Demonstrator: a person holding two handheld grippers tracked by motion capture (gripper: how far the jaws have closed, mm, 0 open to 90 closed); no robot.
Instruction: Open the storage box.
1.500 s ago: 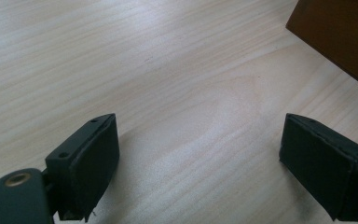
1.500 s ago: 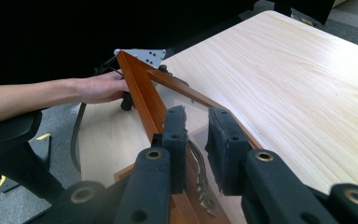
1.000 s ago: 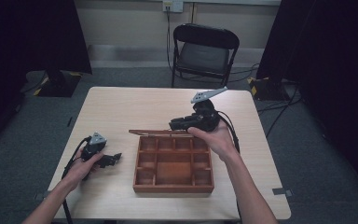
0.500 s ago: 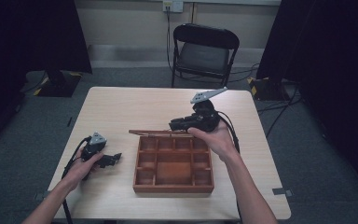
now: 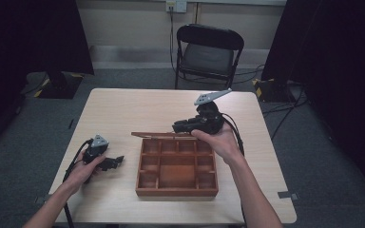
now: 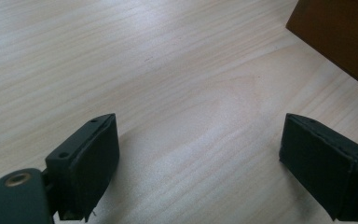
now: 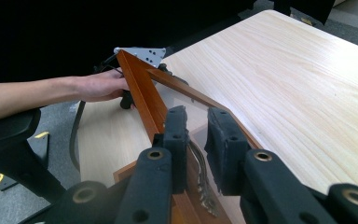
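Standing almost upright along the far edge of the wooden box (image 5: 177, 168), at the centre of the high view, the box's hinged lid (image 5: 164, 136) is held by the right gripper (image 5: 180, 127), whose jaws are clamped on the lid's frame. In the right gripper view the lid (image 7: 142, 88) is seen running from the upper left down to the bottom centre of the frame, a clear pane set in its brown frame, with the two black jaws closed on its edge. The open box, divided into small compartments, rests on the pale table (image 5: 133, 107). At the lower left of the high view the left gripper (image 5: 114, 162) is rested on the table, just beside the box; its jaws are spread wide apart with nothing between them, over bare tabletop (image 6: 177, 70). A black folding chair (image 5: 208, 50) is seen beyond the table.
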